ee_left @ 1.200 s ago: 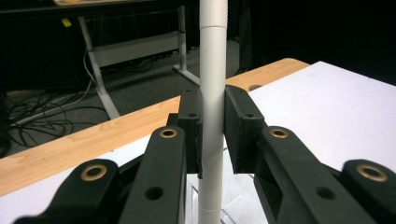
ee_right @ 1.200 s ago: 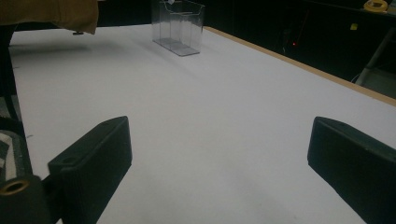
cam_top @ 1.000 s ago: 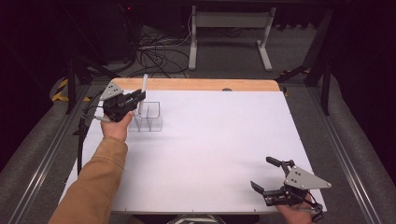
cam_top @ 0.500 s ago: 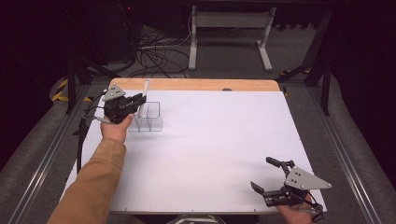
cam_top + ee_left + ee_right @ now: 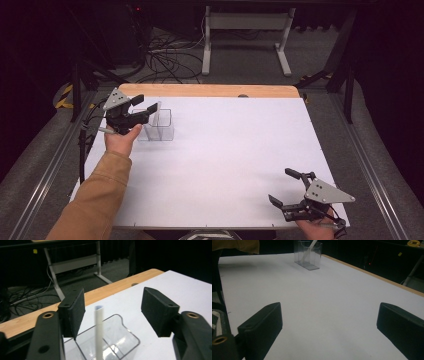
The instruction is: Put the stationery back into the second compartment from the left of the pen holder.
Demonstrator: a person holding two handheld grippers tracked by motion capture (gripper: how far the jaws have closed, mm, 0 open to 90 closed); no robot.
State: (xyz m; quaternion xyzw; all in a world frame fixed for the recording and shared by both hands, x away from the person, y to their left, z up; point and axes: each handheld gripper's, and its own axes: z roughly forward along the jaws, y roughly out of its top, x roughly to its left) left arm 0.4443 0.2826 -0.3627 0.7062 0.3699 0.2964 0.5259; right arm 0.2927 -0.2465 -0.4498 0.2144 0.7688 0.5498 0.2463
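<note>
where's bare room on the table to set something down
Most of the white table is bare: the whole stretch between the clear holder with its white stick and the right gripper. Crowded only at the far left corner, where the left gripper has just opened.

Lying across the upper middle of the frame, grey carpeted floor (image 5: 320, 65) with tangled black cables (image 5: 167, 57). Standing at top centre, a white table frame (image 5: 245, 22). Fading into darkness along both upper corners.
</note>
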